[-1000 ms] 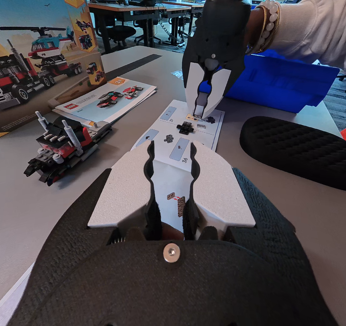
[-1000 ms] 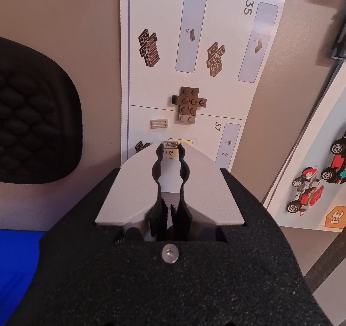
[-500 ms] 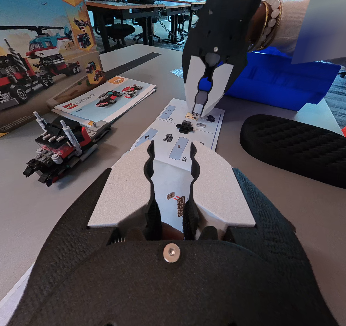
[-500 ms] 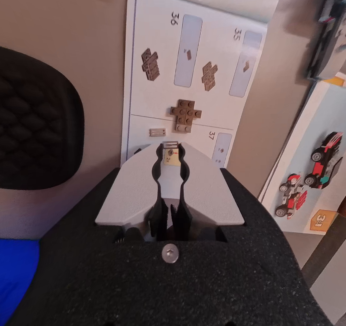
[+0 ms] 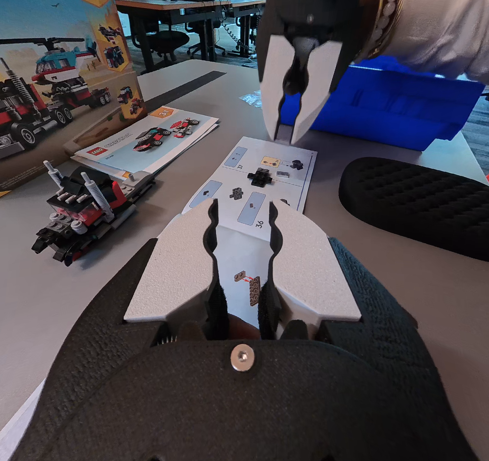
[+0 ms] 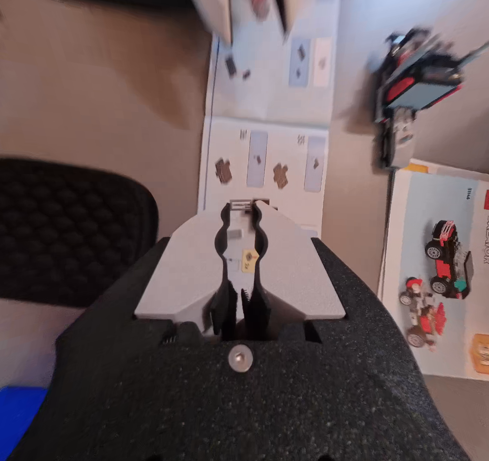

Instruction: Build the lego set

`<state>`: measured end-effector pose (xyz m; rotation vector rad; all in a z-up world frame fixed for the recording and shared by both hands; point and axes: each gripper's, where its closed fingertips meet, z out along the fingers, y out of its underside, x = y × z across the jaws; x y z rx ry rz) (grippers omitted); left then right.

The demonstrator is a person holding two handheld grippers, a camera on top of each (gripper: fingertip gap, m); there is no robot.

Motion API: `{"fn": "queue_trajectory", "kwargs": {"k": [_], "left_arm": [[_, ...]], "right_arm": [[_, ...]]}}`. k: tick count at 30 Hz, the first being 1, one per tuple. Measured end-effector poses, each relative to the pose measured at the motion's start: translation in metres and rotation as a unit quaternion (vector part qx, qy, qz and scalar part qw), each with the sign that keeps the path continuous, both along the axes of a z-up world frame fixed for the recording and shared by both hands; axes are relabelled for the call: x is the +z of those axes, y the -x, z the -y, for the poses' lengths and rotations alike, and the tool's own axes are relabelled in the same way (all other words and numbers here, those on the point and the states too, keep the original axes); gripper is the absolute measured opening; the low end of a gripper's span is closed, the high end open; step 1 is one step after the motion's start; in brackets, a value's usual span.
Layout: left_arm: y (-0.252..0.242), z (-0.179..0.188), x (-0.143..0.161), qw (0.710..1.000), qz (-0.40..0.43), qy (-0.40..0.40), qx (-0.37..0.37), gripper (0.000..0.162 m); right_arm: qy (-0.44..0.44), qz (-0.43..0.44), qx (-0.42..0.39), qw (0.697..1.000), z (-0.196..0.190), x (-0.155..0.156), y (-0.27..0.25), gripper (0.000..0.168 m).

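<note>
Truck point(image 5: 84, 215) left of open booklet point(image 5: 254, 183); pad point(image 5: 412, 204) right; bin point(image 5: 383, 109) behind.

The left gripper point(image 5: 243, 210) is held low and level, fingers parted. The right gripper point(image 6: 241, 206) is held raised, pointing down, fingers nearly closed on a small grey grille tile point(image 6: 240, 206).

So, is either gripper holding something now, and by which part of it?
The right gripper holds a small grey grille tile at its very fingertips, pinched across the two short ends. The left gripper is open and holds nothing.
</note>
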<state>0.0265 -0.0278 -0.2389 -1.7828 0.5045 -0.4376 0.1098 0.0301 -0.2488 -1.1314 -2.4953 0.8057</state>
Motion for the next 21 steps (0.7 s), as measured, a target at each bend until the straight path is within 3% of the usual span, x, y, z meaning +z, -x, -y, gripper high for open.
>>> {"fn": "queue_trajectory", "kwargs": {"k": [3, 5, 7, 10, 11, 14, 17, 21], "left_arm": [[-0.003, 0.001, 0.001, 1.000, -0.006, -0.003, -0.004, 0.037], [-0.005, 0.002, 0.004, 1.000, -0.004, -0.009, -0.008, 0.037], [-0.007, 0.002, 0.008, 1.000, 0.003, -0.016, -0.010, 0.037], [-0.009, 0.004, 0.015, 0.999, 0.013, -0.028, -0.011, 0.037], [-0.010, 0.005, 0.017, 0.999, 0.017, -0.032, -0.013, 0.037], [-0.013, 0.008, 0.025, 0.999, 0.024, -0.046, -0.018, 0.037], [-0.015, 0.010, 0.029, 0.998, 0.028, -0.054, -0.021, 0.037], [-0.017, 0.013, 0.033, 0.997, 0.034, -0.061, -0.024, 0.037]], "right_arm": [[0.133, -0.063, -0.067, 0.987, 0.008, 0.042, 0.008, 0.016], [0.269, -0.104, -0.121, 0.950, 0.012, 0.078, 0.014, 0.016], [0.429, -0.138, -0.171, 0.876, 0.011, 0.117, 0.017, 0.016], [0.643, -0.181, -0.174, 0.723, 0.005, 0.173, 0.009, 0.016], [0.673, -0.197, -0.173, 0.691, 0.003, 0.182, 0.006, 0.016], [0.708, -0.235, -0.157, 0.647, 0.010, 0.199, -0.002, 0.016], [0.749, -0.284, -0.130, 0.585, 0.014, 0.219, -0.014, 0.016], [0.759, -0.312, -0.105, 0.561, 0.030, 0.230, -0.023, 0.016]]}}
